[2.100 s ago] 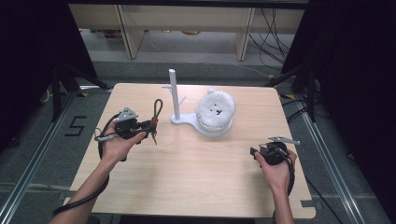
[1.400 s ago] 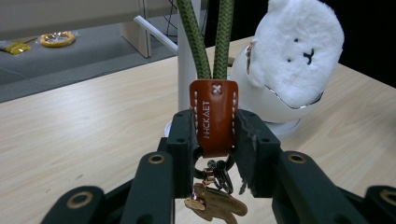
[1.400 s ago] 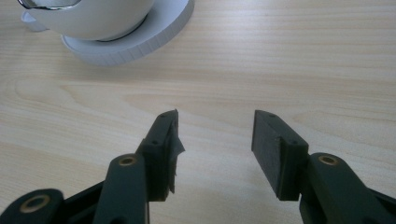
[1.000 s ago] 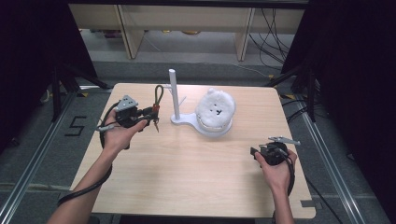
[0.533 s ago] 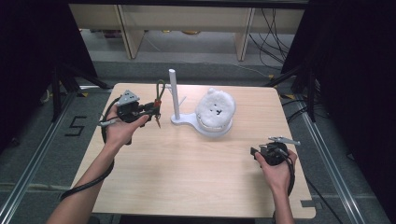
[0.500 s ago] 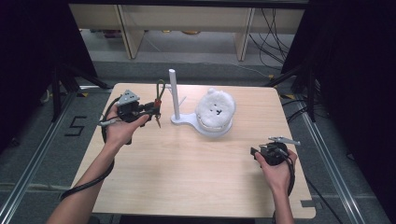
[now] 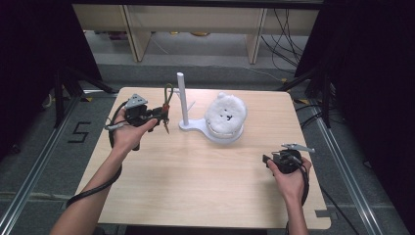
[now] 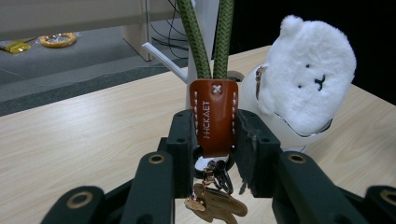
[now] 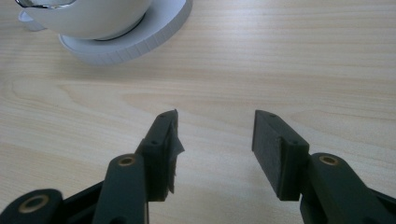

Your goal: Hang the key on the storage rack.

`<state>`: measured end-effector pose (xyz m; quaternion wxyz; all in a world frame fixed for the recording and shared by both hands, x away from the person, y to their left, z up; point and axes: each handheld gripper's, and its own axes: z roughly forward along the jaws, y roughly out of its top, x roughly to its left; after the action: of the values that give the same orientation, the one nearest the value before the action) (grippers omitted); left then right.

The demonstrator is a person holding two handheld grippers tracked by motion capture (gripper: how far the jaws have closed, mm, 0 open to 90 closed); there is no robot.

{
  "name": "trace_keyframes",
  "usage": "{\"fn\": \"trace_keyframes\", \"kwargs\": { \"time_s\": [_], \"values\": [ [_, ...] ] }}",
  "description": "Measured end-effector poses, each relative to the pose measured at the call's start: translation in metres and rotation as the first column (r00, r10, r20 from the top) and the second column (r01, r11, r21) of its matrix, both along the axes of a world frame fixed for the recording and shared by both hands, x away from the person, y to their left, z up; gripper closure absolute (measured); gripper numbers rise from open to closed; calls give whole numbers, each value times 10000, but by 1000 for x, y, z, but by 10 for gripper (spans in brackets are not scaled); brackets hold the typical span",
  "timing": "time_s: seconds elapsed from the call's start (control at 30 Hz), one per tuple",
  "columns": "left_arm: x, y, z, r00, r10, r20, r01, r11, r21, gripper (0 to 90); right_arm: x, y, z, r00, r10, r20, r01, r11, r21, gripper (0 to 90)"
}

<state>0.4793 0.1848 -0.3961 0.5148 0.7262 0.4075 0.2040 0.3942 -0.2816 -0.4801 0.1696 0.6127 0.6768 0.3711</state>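
Observation:
My left gripper [image 7: 161,118] [image 8: 215,135] is shut on a keychain: its brown leather tab [image 8: 214,116] sits clamped between the jaws. The green cord loop [image 7: 168,97] [image 8: 208,37] rises above the tab, and metal rings with a brass charm [image 8: 215,204] hang below. The gripper is held above the table, just left of the white stand's upright post [image 7: 182,98]. A white fluffy bear-face pouch [image 7: 225,113] [image 8: 309,77] rests on the stand's round base [image 7: 222,136]. My right gripper [image 7: 270,160] [image 9: 215,140] is open, low over the bare wood at the front right.
The wooden table [image 7: 205,186] has open room across its middle and front. A thin side peg [image 8: 163,59] sticks out from the post. The base's rim [image 9: 140,39] lies just ahead of the right gripper. Shelving and cables on the floor lie beyond the far edge.
My left gripper has carried the keychain forward and to the right, from the table's left side up to the post. The right gripper has stayed still.

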Motion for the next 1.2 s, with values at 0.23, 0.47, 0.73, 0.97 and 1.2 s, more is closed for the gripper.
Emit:
{"fn": "trace_keyframes", "kwargs": {
  "time_s": [0.23,0.47,0.73,0.97,1.2],
  "values": [
    [4,0,-3,9999,65,-125,-64,10000,7,678,0,0,0,10000,17,14,-17,10000,43,517],
    [7,1,-6,9996,78,-256,-78,10000,28,678,1,-3,0,9998,172,93,-168,9991,-391,518],
    [9,-2,-10,9991,101,-402,-101,9999,-11,677,0,0,0,10000,-46,-85,45,10000,-72,517],
    [12,-2,-12,9987,107,-489,-109,9999,-25,677,1,-3,0,9995,293,117,-289,9990,-330,517],
    [14,-4,-13,9984,109,-556,-110,9999,-18,677,1,-2,0,9997,221,42,-219,9994,-265,517]
  ]
}}
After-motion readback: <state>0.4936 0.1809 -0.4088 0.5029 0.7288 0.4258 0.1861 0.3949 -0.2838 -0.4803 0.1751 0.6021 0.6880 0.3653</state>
